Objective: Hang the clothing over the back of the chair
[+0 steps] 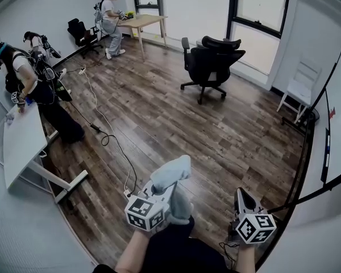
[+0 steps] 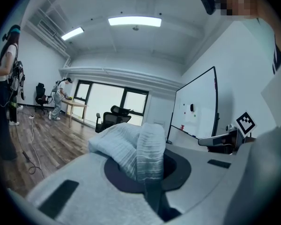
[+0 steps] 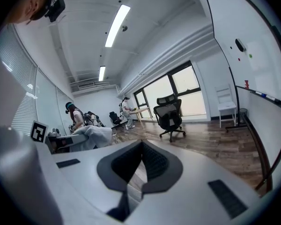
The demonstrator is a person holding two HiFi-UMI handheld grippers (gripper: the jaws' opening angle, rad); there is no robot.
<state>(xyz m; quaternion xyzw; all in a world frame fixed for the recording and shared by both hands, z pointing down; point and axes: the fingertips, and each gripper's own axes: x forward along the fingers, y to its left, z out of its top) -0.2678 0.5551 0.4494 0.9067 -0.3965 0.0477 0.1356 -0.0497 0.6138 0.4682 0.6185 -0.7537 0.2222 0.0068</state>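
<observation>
My left gripper (image 1: 168, 194) is shut on a bundled light grey knit garment (image 1: 171, 175), which bulges out over its jaws at the lower middle of the head view. In the left gripper view the garment (image 2: 131, 149) is pinched between the closed pads and hides the tips. My right gripper (image 1: 242, 195) is beside it to the right, with its jaws closed tip to tip and nothing held (image 3: 141, 159). The black office chair (image 1: 211, 61) stands far ahead across the wooden floor, near the windows. It also shows in both gripper views (image 2: 113, 116) (image 3: 170, 116).
Two people stand at a white table (image 1: 20, 141) on the left, and a third at a wooden table (image 1: 143, 20) at the back. A cable (image 1: 105, 135) runs over the floor. A white chair (image 1: 298, 87) and a whiteboard stand (image 1: 328, 124) line the right wall.
</observation>
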